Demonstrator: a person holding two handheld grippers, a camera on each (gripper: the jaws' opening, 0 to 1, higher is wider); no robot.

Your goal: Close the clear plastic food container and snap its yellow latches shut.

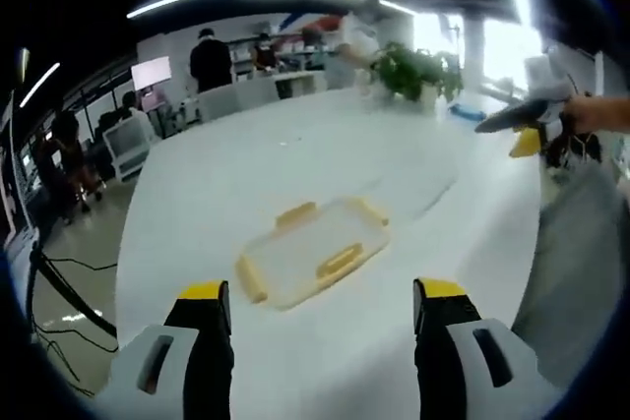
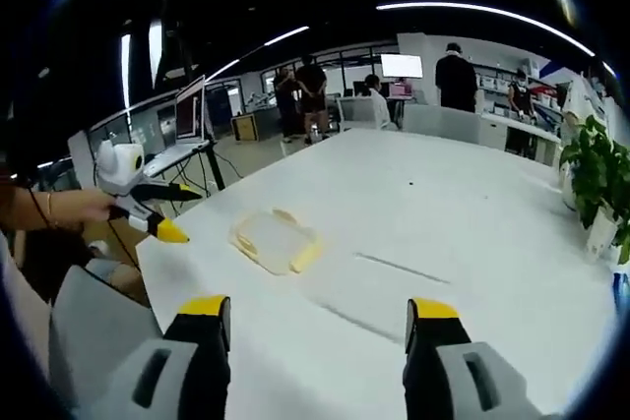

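A shallow clear plastic container point(image 1: 313, 253) with yellow latches splayed outward lies flat on the white table point(image 1: 295, 154). I cannot tell whether its lid is seated. My left gripper point(image 1: 321, 292) is open, just short of the container, with nothing between its jaws. Far off to the right, a hand holds my right gripper point(image 1: 525, 125) above the table edge. In the right gripper view the container point(image 2: 276, 240) sits some way ahead and to the left. My right gripper point(image 2: 318, 309) is open and empty, and the left gripper point(image 2: 148, 206) hovers left of the container.
A potted plant point(image 1: 418, 71) point(image 2: 600, 174) stands at the table's far end beside a blue object point(image 1: 468, 110). People, chairs and monitors point(image 2: 402, 66) fill the desks beyond. A grey sleeve point(image 1: 581, 263) hangs at the table's right edge.
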